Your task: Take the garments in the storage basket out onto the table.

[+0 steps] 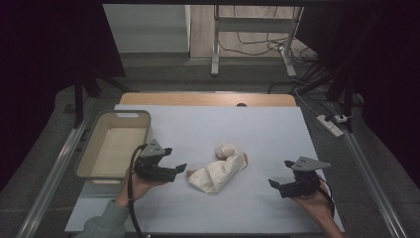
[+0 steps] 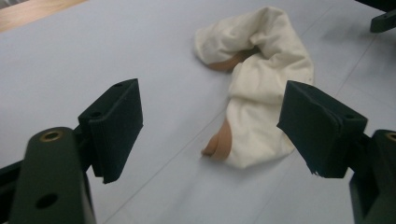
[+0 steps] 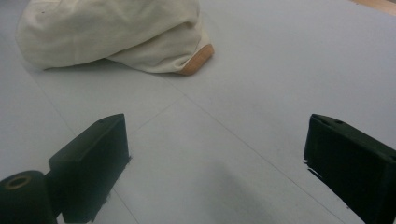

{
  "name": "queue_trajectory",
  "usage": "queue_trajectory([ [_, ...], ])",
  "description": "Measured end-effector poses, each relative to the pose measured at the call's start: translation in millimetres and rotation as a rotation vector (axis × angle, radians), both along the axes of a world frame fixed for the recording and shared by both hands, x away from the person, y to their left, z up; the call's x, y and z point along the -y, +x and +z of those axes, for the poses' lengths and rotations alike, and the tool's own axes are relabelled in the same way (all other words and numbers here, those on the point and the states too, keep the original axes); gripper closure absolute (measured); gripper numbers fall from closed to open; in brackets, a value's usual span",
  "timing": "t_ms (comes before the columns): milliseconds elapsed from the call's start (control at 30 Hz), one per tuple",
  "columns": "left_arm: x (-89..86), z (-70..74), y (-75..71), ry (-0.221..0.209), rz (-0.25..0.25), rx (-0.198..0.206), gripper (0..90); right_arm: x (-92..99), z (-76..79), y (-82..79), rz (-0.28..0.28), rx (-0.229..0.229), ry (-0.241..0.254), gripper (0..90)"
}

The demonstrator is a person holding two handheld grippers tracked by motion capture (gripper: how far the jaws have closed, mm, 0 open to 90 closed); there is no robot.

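1. My left gripper (image 1: pixel 182 168) has its jaws wide apart, with nothing between them. It sits just beside the near end of the cream cloth (image 1: pixel 219 171), pointing at it.
2. My right gripper (image 1: pixel 274 184) has its jaws wide apart too, and it holds nothing. It waits near the right edge of the white table (image 1: pixel 277 134), well apart from the cloth.
3. The cloth lies in a curled, crumpled heap in the middle of the table. It has tan trim (image 2: pixel 220 143) poking out at the near end and in the fold.
4. A beige bin (image 1: pixel 115 144) stands at the left side of the table, behind my left gripper. It looks empty.
5. I think I am at the reaching step: my left gripper is lined up to grab the cloth but does not touch it yet.
6. Next I think I must push the left jaws over the near end and squeeze on a thick fold, so it does not slip out.
7. I can read no words, labels or brand names anywhere.
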State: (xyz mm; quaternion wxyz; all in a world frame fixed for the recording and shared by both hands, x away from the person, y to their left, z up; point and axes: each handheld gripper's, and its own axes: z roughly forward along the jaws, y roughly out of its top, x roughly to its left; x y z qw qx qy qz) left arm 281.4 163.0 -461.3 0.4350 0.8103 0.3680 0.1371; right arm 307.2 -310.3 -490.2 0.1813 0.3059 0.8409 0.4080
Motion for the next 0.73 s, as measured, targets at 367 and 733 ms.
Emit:
queue_trajectory([
  [367, -35.2, -2.7, -23.7, 0.011, 0.077, 0.003, 21.6, 0.3, 1.7, -1.1, -0.005, 0.019, 0.008, 6.2],
  [733, -38.0, -5.4, -22.4, 0.006, 0.083, -0.011, 21.4, 0.5, 2.9, -2.0, 0.003, 0.029, 0.018, 6.2],
])
